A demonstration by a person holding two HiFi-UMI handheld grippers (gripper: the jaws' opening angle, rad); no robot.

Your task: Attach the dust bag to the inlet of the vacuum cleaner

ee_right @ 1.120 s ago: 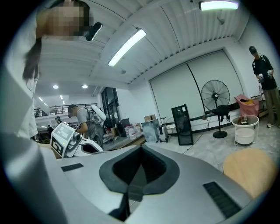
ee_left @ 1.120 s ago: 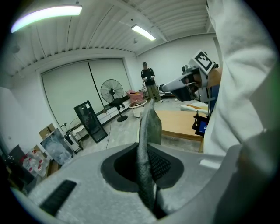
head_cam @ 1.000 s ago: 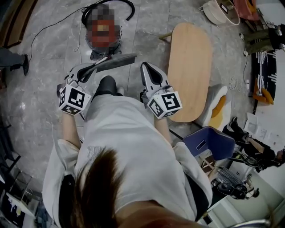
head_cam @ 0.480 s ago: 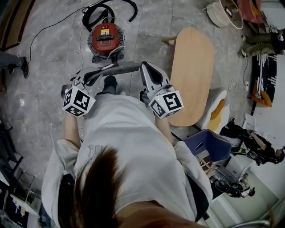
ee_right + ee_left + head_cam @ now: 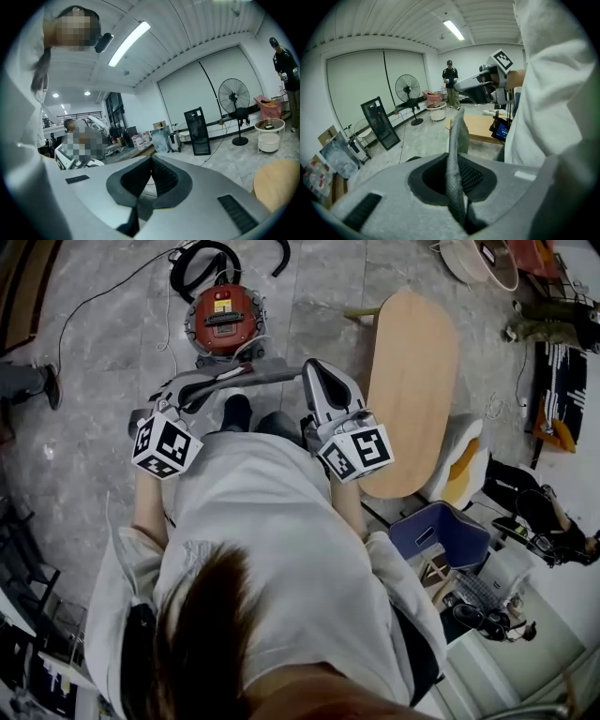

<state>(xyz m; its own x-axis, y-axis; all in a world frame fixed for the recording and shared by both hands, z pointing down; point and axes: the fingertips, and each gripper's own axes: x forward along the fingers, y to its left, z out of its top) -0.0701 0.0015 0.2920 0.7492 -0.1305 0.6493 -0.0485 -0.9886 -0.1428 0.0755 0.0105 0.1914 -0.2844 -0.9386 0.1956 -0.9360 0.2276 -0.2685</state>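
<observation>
**A:** Where's the bag at right now?

**B:** The flat grey dust bag (image 5: 248,378) is pinched edge-on in the left gripper (image 5: 192,388), with the fingers (image 5: 476,176) squeezed narrow on it. It sticks out toward 3 o'clock, and its far end is just beside the tip of the right gripper (image 5: 314,371). The right fingers are pressed together with nothing between them.

**A:** And the vacuum?

**B:** The round red canister vacuum cleaner (image 5: 223,320) sits on the grey marbled floor (image 5: 103,381), at 12 o'clock from the person and apart from the bag. A black hose (image 5: 199,259) loops around its far side. Can't tell where the inlet is from up here.

**A:** Anything crowding the spot?

**B:** The person's dark shoes (image 5: 236,412) are right under the bag, at 6 o'clock of the vacuum. There's an oval light-wood bench (image 5: 412,381) at 2 o'clock, close by the right gripper, and a blue tub-shaped thing (image 5: 441,535) down at 4 o'clock. The left gripper view also catches stuff further off: a black pedestal fan (image 5: 407,89), a black panel leaning by the wall (image 5: 379,123), a round white tub (image 5: 436,110), and another person standing way back (image 5: 450,77).
</observation>
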